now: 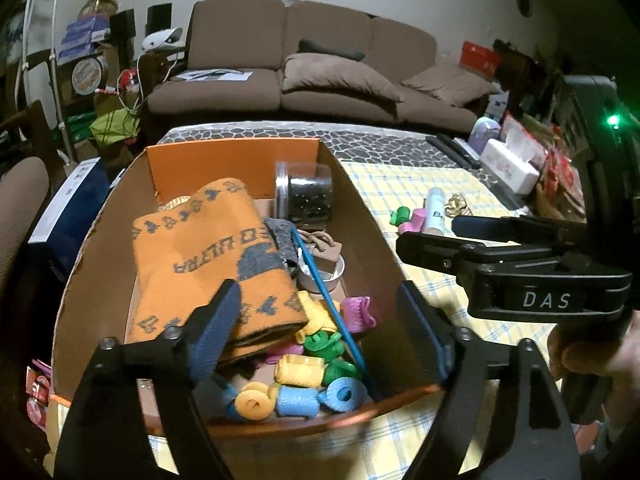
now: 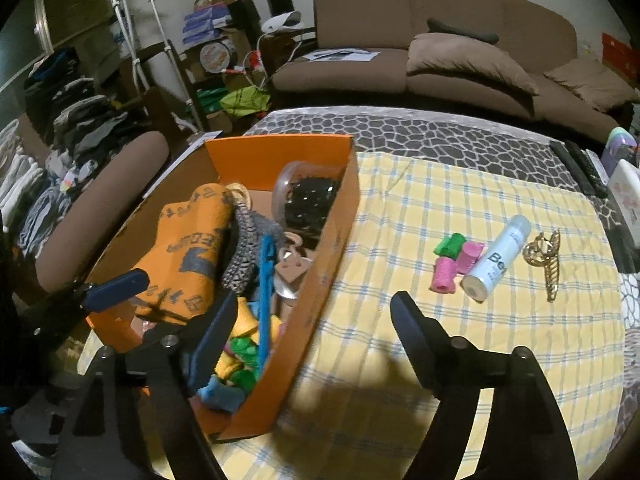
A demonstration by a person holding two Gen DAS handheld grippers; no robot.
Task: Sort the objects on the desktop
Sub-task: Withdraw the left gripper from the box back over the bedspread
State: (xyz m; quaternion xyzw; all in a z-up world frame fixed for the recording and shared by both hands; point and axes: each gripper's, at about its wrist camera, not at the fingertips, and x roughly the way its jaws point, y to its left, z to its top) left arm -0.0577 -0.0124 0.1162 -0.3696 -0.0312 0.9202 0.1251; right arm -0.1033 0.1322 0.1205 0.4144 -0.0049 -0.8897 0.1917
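Checked tablecloth (image 2: 400,240), orange box (image 2: 332,248), curlers (image 2: 456,260), tube (image 2: 496,258), hair claw (image 2: 546,260)

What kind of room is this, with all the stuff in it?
Most likely a living room in someone's home. There's a big brown sofa with cushions, a table under a yellow checked cloth, and piles of folded clothes at the side.

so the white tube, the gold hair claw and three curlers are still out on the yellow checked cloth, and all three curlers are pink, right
Not quite: only two of the curlers are pink; the third is green. The right wrist view shows it. The rest holds: the white tube and gold hair claw lie beside them on the yellow checked cloth, outside the orange box.
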